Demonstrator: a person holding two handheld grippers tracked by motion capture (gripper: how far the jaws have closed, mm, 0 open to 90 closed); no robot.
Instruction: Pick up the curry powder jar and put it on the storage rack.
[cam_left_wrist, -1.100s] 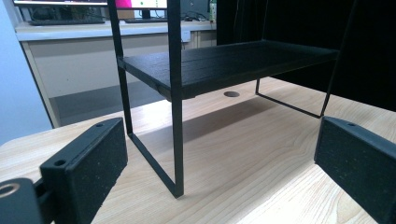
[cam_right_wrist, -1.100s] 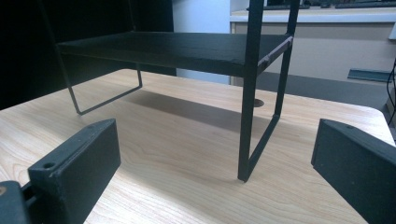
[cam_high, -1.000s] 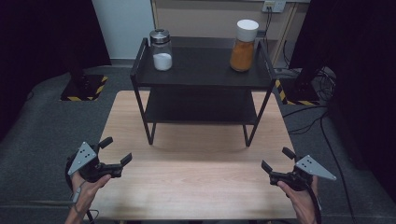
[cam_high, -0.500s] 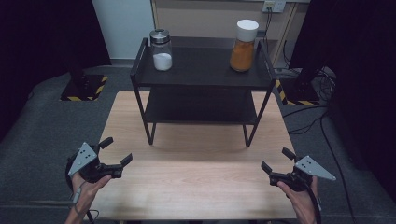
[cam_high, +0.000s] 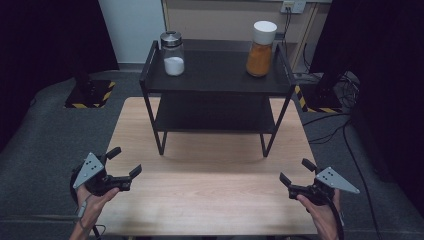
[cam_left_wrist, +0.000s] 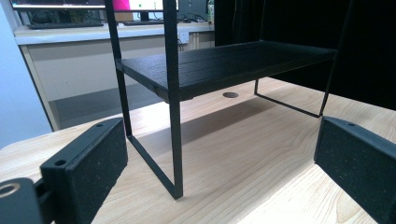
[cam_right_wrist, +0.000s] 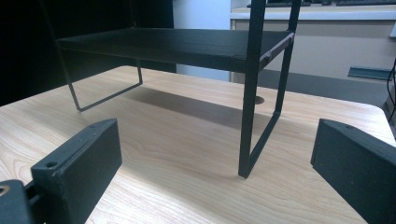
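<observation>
A black two-tier metal rack (cam_high: 215, 80) stands at the back of the wooden table (cam_high: 210, 195). On its top shelf sit a glass jar of white powder (cam_high: 172, 54) with a metal lid at the left and a jar of orange powder (cam_high: 260, 42) with a white lid at the right. My left gripper (cam_high: 125, 162) hovers open over the table's near left corner with nothing between its jaws. My right gripper (cam_high: 296, 172) is open at the near right, likewise holding nothing. In the left gripper view the rack's lower shelf (cam_left_wrist: 224, 60) lies ahead; the right gripper view faces the rack's front leg (cam_right_wrist: 248, 93).
Grey floor surrounds the table. Yellow-and-black striped base plates (cam_high: 90, 95) lie on the floor behind the left side, and cables (cam_high: 345, 90) trail at the back right. A pale cabinet (cam_high: 220, 20) stands behind the rack. Bare wood stretches between the two grippers.
</observation>
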